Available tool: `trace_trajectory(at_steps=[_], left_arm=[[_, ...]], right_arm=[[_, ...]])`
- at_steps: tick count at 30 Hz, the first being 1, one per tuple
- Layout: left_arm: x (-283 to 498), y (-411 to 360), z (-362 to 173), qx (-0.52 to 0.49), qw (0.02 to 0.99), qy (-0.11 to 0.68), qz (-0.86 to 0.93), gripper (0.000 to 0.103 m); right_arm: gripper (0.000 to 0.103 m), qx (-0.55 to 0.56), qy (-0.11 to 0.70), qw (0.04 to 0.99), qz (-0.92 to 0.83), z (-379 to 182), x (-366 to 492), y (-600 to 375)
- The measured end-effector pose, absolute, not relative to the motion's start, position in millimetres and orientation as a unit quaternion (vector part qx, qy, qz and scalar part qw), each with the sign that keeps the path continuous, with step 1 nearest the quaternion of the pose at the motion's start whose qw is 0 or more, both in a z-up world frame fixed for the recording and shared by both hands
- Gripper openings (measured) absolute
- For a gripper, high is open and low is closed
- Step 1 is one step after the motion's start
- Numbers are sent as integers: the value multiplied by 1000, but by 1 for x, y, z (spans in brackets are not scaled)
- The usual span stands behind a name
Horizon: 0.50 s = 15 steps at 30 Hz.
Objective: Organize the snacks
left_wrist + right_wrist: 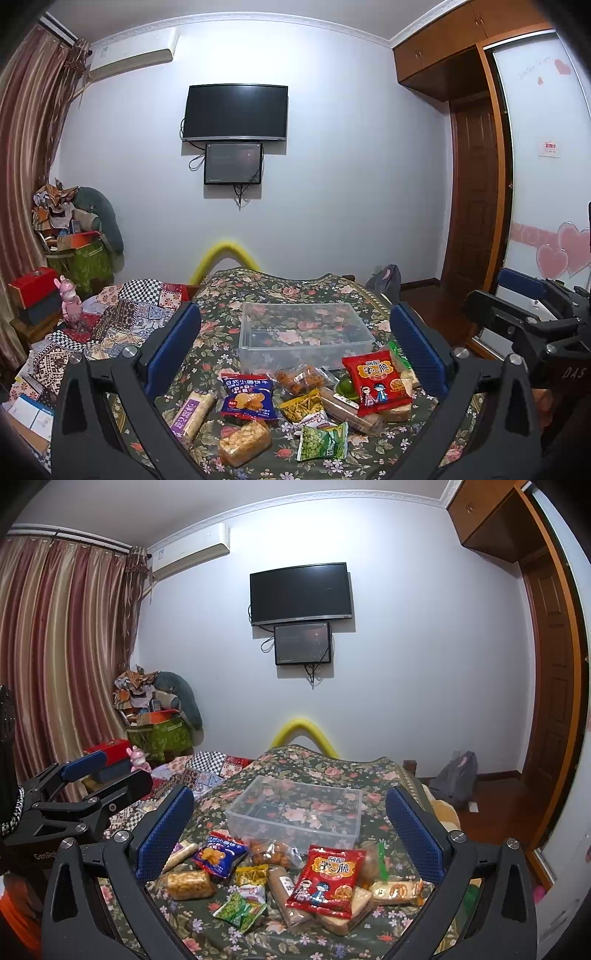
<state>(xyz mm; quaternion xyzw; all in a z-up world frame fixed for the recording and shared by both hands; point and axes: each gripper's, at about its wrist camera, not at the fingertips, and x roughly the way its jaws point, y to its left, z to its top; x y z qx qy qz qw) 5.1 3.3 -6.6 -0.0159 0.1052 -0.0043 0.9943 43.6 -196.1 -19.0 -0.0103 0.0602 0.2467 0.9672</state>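
**Both tools hovering wide over a bed of snacks**

A bed covered in a dark floral spread is lying ahead of both tools, carrying everything. On it, straight ahead of the left tool and beyond its fingertips, a clear plastic bin is sitting with nothing visible inside it; from the right tool it is sitting ahead and slightly left.

Between the bin and the tools a pile of snacks is lying loose. A red noodle-snack packet is resting on top of the others toward the left tool's right finger, overlapping pale wrapped biscuit bars beneath it. A blue biscuit packet is lying near the middle, just beside a clear bag of orange fried pieces. A wrapped rice cracker block is lying nearest the left tool, with a green pea packet just to its right and a purple-labelled bar toward the left finger.

Both tools are standing spread wide, holding nothing, their blue-padded fingers framing the pile. Each is showing at the edge of the other's view.
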Motion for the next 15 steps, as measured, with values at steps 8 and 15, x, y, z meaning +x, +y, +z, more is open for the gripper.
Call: trace_trajectory(at_steps=[8, 15], left_arm=[[5, 3, -6, -16, 994, 106, -5, 103], [6, 3, -8, -16, 994, 108, -7, 103]], right_arm=[[103, -7, 57, 968, 244, -18, 45, -198], [103, -6, 58, 968, 244, -19, 46, -200]])
